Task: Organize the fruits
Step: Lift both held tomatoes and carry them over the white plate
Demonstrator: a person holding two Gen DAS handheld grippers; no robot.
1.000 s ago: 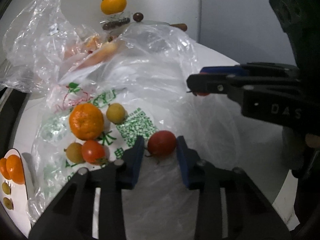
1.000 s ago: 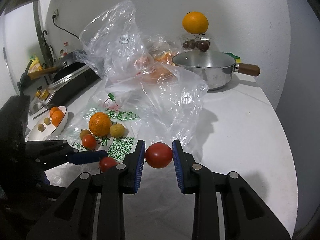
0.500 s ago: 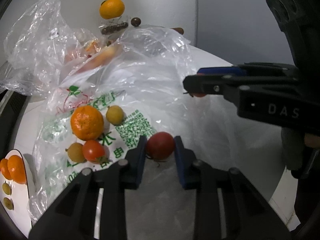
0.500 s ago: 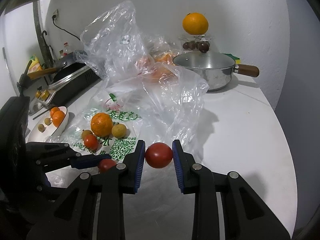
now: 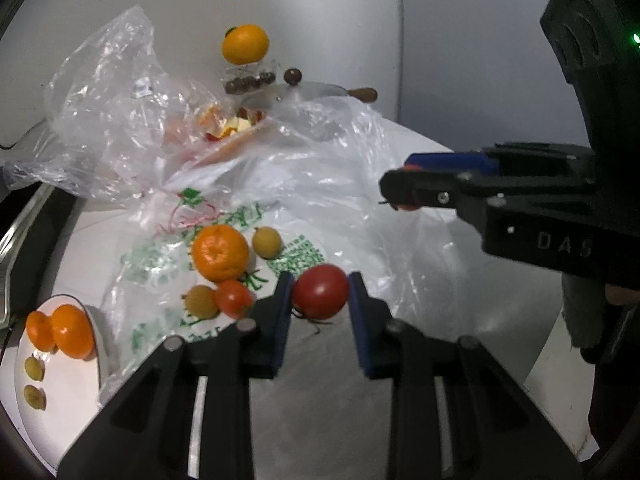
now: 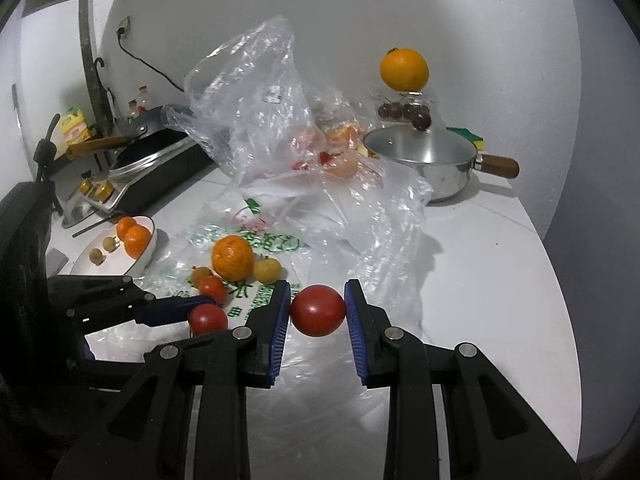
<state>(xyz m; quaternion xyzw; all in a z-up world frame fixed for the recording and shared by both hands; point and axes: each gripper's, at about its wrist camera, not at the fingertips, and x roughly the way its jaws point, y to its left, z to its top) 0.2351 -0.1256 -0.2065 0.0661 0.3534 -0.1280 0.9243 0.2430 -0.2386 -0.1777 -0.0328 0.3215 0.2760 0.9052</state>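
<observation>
My left gripper (image 5: 320, 300) is clamped on a tomato (image 5: 320, 291), both blue pads against its sides, just above the printed bag (image 5: 296, 256) at its near edge. My right gripper (image 6: 317, 311) grips a second tomato (image 6: 318, 310) the same way, held clear of the table (image 6: 480, 264). The left gripper shows in the right view at near left (image 6: 200, 312), its tomato (image 6: 208, 319) at the tips. On the printed bag lie a mandarin (image 6: 233, 257), a small tomato (image 6: 213, 288) and two yellowish small fruits (image 6: 267, 270), all close together. Left of the bag, a white plate (image 6: 120, 268) holds two mandarins (image 6: 134, 238) and two small fruits (image 6: 96, 255). Far right stands a steel pan (image 6: 424, 160) with a wooden handle; an orange (image 6: 404, 69) sits behind it, above dark grapes (image 6: 404, 112). Crumpled clear bags (image 6: 256, 108) fill the centre.
</observation>
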